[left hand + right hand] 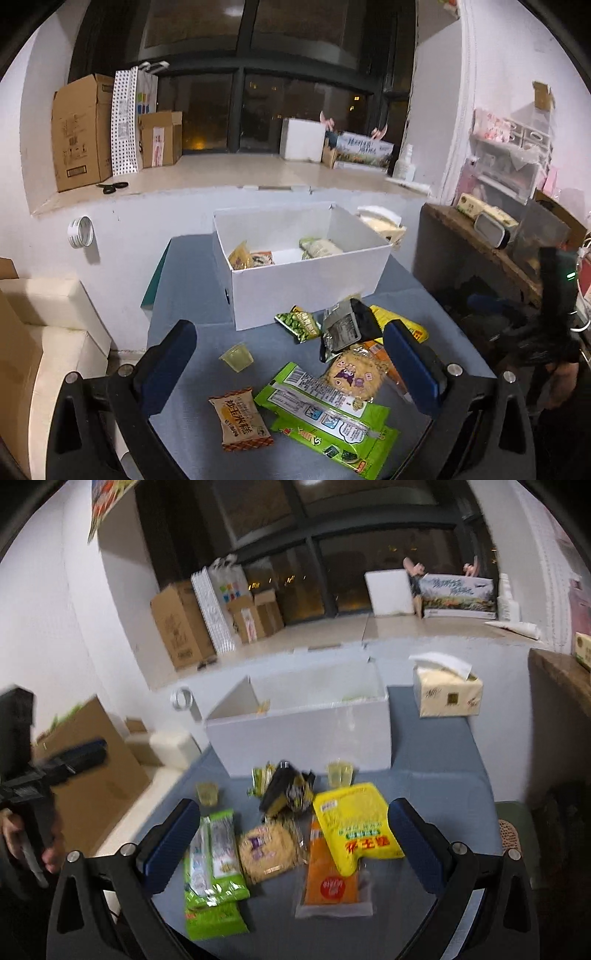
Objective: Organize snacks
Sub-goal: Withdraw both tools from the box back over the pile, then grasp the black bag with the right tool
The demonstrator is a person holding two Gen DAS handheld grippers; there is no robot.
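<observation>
A white box (306,288) stands on the blue-grey table (192,291), with a few snack packs inside. Loose snacks lie in front of it: an orange corn-cake pack (240,419), green seaweed packs (328,413), a round cracker pack (354,373), a dark pouch (345,328), a green pea pack (299,323) and a jelly cup (237,356). My left gripper (291,369) is open and empty above them. In the right wrist view, my right gripper (295,843) is open and empty over a yellow bag (354,823), an orange pack (332,878), the green packs (214,864) and the cracker pack (267,851). The box (306,734) stands behind.
A tissue box (447,698) sits at the table's far right. Cardboard boxes (79,133) and scissors (112,187) lie on the window ledge. A cream sofa (55,332) is at the left, a cluttered wooden shelf (480,236) at the right. The left gripper shows at the left edge (74,757).
</observation>
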